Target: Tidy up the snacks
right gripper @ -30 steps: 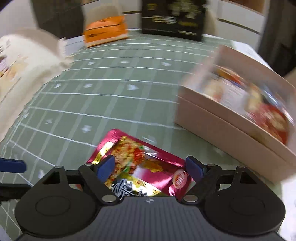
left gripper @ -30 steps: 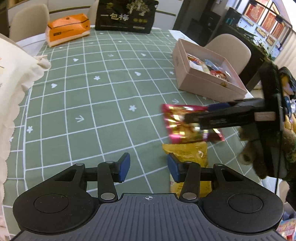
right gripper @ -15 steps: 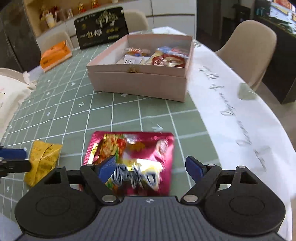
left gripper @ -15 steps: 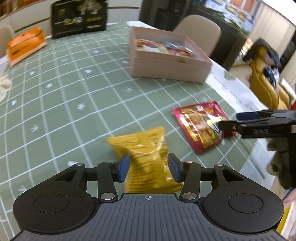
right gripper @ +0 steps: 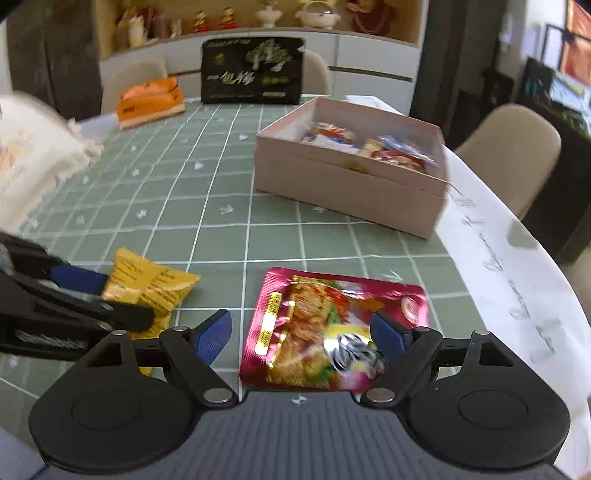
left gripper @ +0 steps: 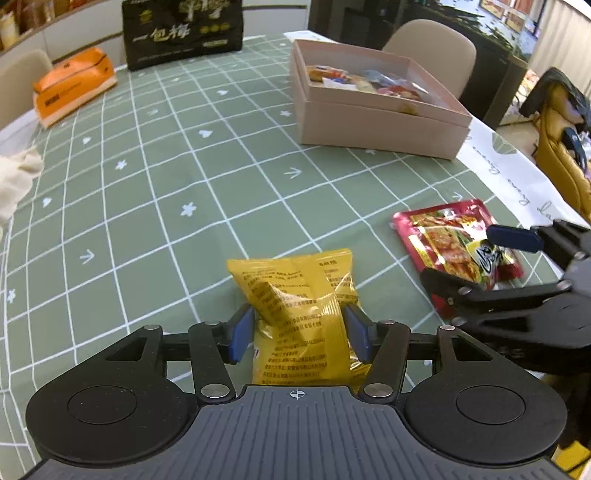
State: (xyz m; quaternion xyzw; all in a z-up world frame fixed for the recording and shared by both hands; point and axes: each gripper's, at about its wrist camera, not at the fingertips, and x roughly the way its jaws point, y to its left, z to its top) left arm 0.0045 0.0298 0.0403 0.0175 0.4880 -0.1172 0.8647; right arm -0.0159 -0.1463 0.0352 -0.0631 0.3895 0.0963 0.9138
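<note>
A yellow snack bag (left gripper: pixel 301 310) lies on the green checked tablecloth, between the blue pads of my left gripper (left gripper: pixel 300 334), which is open around it. It also shows in the right wrist view (right gripper: pixel 147 286). A red snack packet (right gripper: pixel 325 332) lies flat between the wide-open fingers of my right gripper (right gripper: pixel 301 334); it also shows in the left wrist view (left gripper: pixel 458 243), with the right gripper (left gripper: pixel 495 258) over it. A pink open box (left gripper: pixel 373 122) holding several snacks stands further back; it also shows in the right wrist view (right gripper: pixel 351 184).
A black gift bag (left gripper: pixel 183 31) and an orange tissue pack (left gripper: pixel 72 86) stand at the table's far end. A cream cloth bag (right gripper: pixel 33 155) lies at the left. The white table border (right gripper: pixel 509 266) and chairs (right gripper: pixel 513 147) are at the right.
Both grippers have moved forward over their packets. The left gripper's pads have opened wider and now flank the yellow bag. The right gripper's view has swung left.
</note>
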